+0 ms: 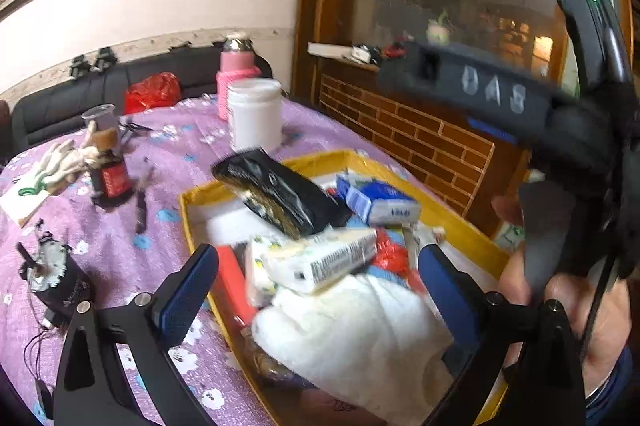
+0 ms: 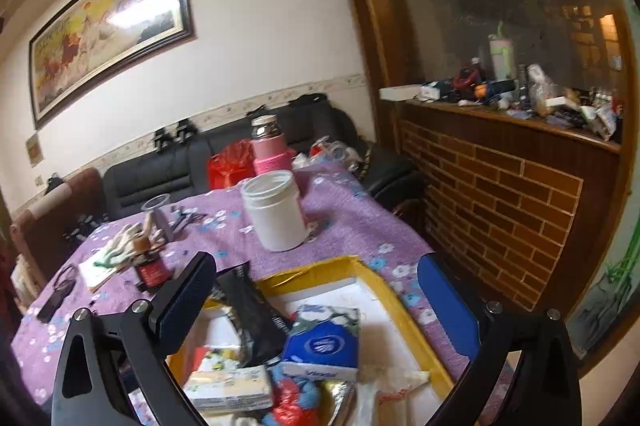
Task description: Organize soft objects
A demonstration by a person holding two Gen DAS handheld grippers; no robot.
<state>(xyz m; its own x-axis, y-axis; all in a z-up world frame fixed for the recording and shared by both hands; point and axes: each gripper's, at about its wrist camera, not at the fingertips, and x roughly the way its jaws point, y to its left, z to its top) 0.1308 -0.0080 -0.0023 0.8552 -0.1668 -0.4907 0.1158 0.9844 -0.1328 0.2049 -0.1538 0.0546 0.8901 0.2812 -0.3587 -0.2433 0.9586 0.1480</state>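
- Sitting in the yellow-rimmed box (image 1: 256, 182) on the purple flowered tablecloth (image 1: 168, 154) are the soft objects: a white fluffy cloth (image 1: 352, 338) at the near end, a pale tissue pack (image 1: 324, 258) lying on it, a black foil pouch (image 1: 280, 194) tilted across the middle, a blue tissue pack (image 1: 380, 204) beyond.
- Red crinkly plastic (image 1: 390, 258) shows between the packs; what lies underneath is hidden.
- Left gripper (image 1: 316, 290): jaws spread wide, empty, hanging over the white cloth and pale pack, not touching either so far as can be told.
- Right gripper (image 2: 316, 310): jaws likewise wide apart, nothing held, poised above the box with the blue pack and black pouch between its fingers' lines but below them.
- From the left wrist view the right tool's dark body crosses the upper right, a hand (image 1: 576, 310) gripping it.
- Outward: white tub (image 2: 276, 214), pink flask (image 2: 270, 146), gloves (image 1: 68, 162) and a small dark bottle (image 1: 110, 178) stand well apart on the cloth.
- Judgement: both hands free, so this reads as a pause between placements, box well filled.
- Next move likely calls for choosing one piece, closing gently on a soft edge, avoiding the neighbouring packs.
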